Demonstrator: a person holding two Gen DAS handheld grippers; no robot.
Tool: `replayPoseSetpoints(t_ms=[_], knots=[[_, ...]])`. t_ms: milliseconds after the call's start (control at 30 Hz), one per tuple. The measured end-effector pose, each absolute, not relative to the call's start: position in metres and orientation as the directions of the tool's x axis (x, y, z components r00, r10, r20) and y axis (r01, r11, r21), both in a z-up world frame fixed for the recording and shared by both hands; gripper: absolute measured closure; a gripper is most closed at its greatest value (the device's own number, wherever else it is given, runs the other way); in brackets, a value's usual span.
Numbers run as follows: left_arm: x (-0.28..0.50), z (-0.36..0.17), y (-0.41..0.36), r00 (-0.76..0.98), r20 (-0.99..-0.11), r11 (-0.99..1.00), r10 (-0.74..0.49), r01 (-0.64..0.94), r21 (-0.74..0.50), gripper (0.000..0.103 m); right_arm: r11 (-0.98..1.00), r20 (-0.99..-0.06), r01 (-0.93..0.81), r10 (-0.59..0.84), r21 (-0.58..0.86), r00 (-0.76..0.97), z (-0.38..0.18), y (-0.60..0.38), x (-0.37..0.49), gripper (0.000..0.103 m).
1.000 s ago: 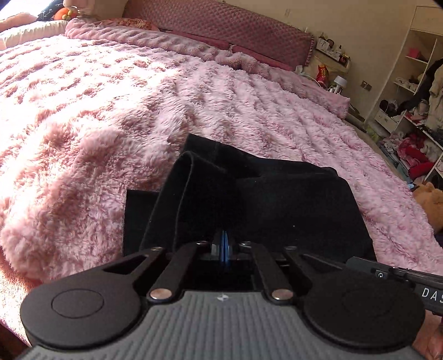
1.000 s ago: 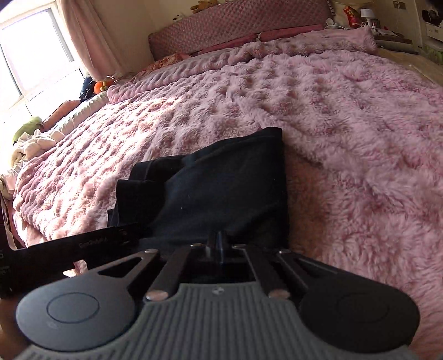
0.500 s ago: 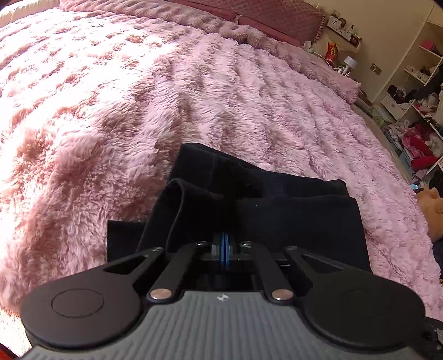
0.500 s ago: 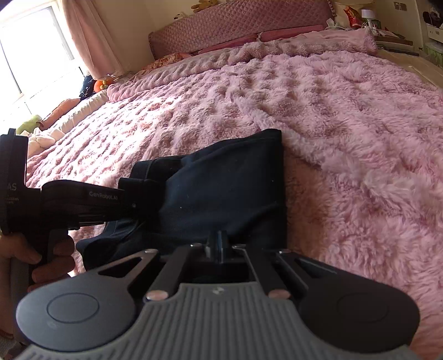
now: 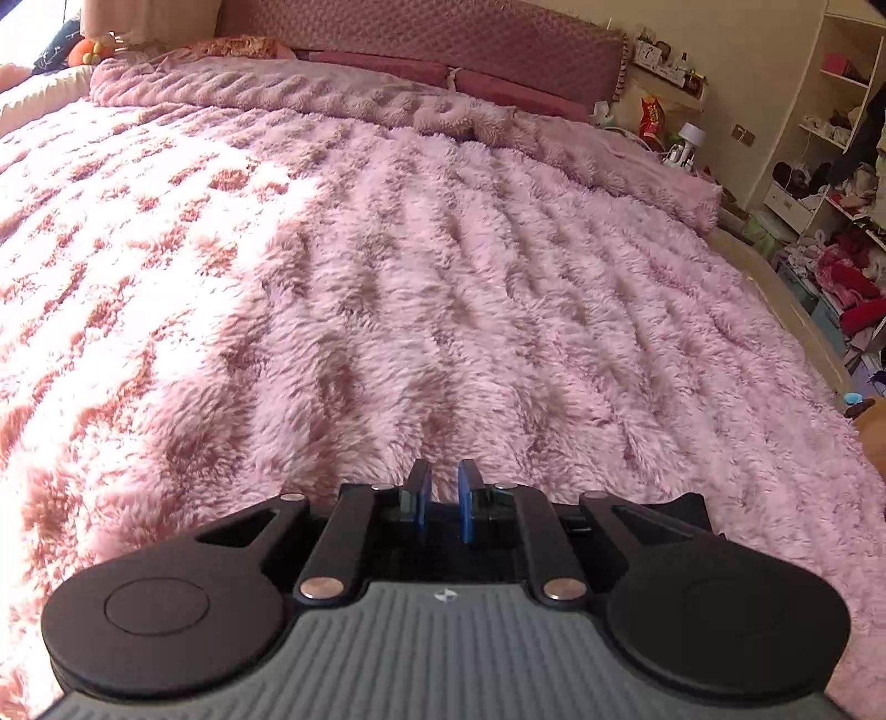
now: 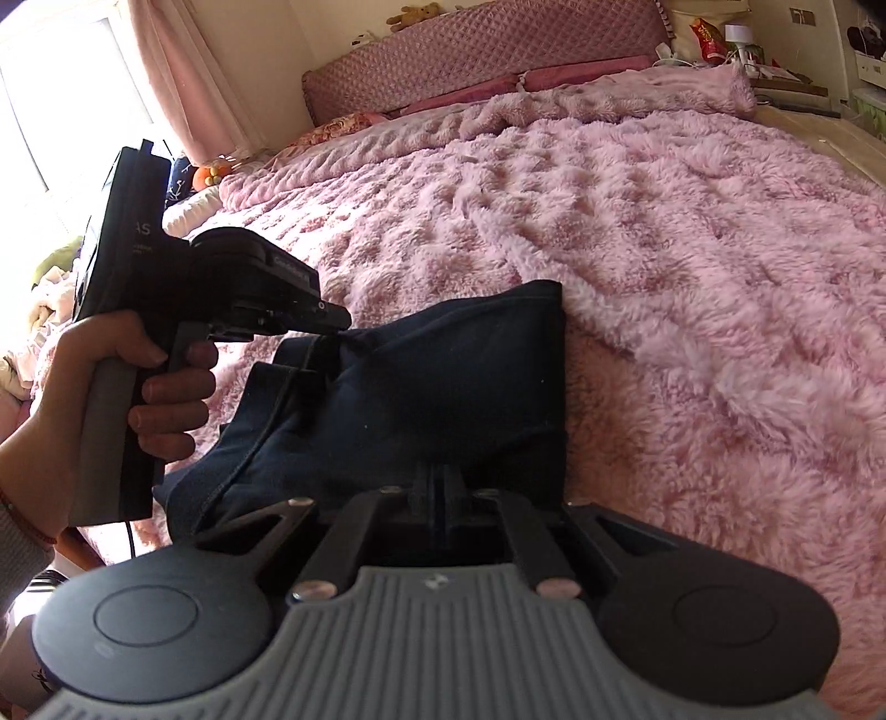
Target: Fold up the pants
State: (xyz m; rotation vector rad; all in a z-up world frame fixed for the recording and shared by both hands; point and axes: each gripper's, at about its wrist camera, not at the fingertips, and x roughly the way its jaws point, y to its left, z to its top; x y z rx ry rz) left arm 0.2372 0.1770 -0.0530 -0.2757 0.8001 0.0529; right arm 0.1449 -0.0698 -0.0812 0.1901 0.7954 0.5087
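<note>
On the near edge of a bed covered by a shaggy pink blanket point(image 6: 692, 266), the dark pants point(image 6: 443, 387) lie as a folded bundle, their far edge straight and their left side bunched into a raised fold with a visible seam. From the right wrist view, the right gripper point(image 6: 440, 487) is clenched on the near edge of the pants — its two fingers are pressed together with the dark cloth pinched between them.

To the left in that same view, the left gripper point(image 6: 332, 324) is held up in the person's left hand point(image 6: 149, 387), whose fingers wrap its handle; its tip sits right at the raised fold on the left side of the pants, though whether it touches the cloth cannot be told from this angle. From the left wrist view, the left gripper point(image 5: 443, 490) is released — its blue pads point(image 5: 423, 498) stand apart with a clear gap between them and nothing in it, and only pink blanket point(image 5: 443, 277) lies ahead of them. A sliver of dark cloth point(image 5: 686, 507) shows just past the right side of its body.

At the far end of the bed stand a quilted pink headboard point(image 5: 421, 41) and pillows. Open shelves point(image 5: 830, 166) crowded with clothes line the wall to the right.
</note>
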Motion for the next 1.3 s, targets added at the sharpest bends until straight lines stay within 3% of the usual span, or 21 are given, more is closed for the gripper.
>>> replayPoseSetpoints(t_ms=[67,133,167,267,533,633,733,800,833,867,1000,1167,1267,1300], knots=[[0.229,-0.032,0.195,0.705,-0.699,0.954,-0.121,-0.112,-0.278,0.054,0.861,-0.605,-0.358,0.509,0.362,0.612,-0.072,-0.081,0.148,0.094],[0.217,-0.023,0.215,0.687,-0.678,0.923,-0.262,-0.027,-0.384,0.041,0.841,-0.589,-0.332,0.537,0.427,0.604,-0.064,-0.099,0.157,0.05],[0.209,-0.02,0.227,0.672,-0.656,0.896,-0.344,0.028,-0.442,0.038,0.819,-0.576,-0.327,0.567,0.472,0.589,-0.063,-0.108,0.162,0.045],[0.187,-0.022,0.261,0.633,-0.611,0.827,-0.476,0.085,-0.556,0.031,0.76,-0.534,-0.319,0.633,0.566,0.56,-0.063,-0.133,0.173,0.044],[0.171,-0.09,0.312,0.526,-0.69,0.789,-0.498,-0.056,-0.612,0.029,0.7,-0.528,-0.256,0.686,0.667,0.501,-0.086,-0.156,0.183,0.043],[0.168,-0.117,0.317,0.525,-0.705,0.767,-0.477,-0.144,-0.626,0.034,0.709,-0.551,-0.239,0.679,0.664,0.486,-0.094,-0.15,0.183,0.043],[0.168,-0.139,0.327,0.536,-0.623,0.643,-0.57,-0.18,-0.744,0.043,0.717,-0.56,-0.246,0.674,0.652,0.482,-0.095,-0.142,0.181,0.044],[0.169,-0.153,0.334,0.559,-0.556,0.543,-0.615,-0.211,-0.813,0.068,0.702,-0.55,-0.251,0.69,0.666,0.47,-0.094,-0.138,0.182,0.045],[0.169,-0.158,0.337,0.571,-0.541,0.519,-0.618,-0.22,-0.826,0.09,0.696,-0.545,-0.255,0.696,0.671,0.468,-0.092,-0.135,0.183,0.048],[0.169,-0.161,0.339,0.587,-0.526,0.501,-0.615,-0.224,-0.836,0.102,0.692,-0.539,-0.262,0.701,0.673,0.467,-0.089,-0.131,0.184,0.049],[0.173,-0.168,0.334,0.59,-0.521,0.513,-0.616,-0.202,-0.834,0.103,0.679,-0.513,-0.317,0.719,0.662,0.469,-0.076,-0.11,0.187,0.049],[0.186,-0.173,0.329,0.626,-0.403,0.418,-0.668,-0.133,-0.899,0.103,0.662,-0.511,-0.273,0.728,0.698,0.457,-0.087,-0.095,0.194,0.056],[0.203,-0.179,0.326,0.609,-0.398,0.396,-0.686,-0.146,-0.907,0.103,0.615,-0.483,-0.263,0.765,0.743,0.426,-0.086,-0.078,0.198,0.055],[0.207,-0.18,0.321,0.611,-0.382,0.38,-0.693,-0.141,-0.914,0.103,0.609,-0.482,-0.271,0.773,0.745,0.412,-0.083,-0.069,0.199,0.05]])
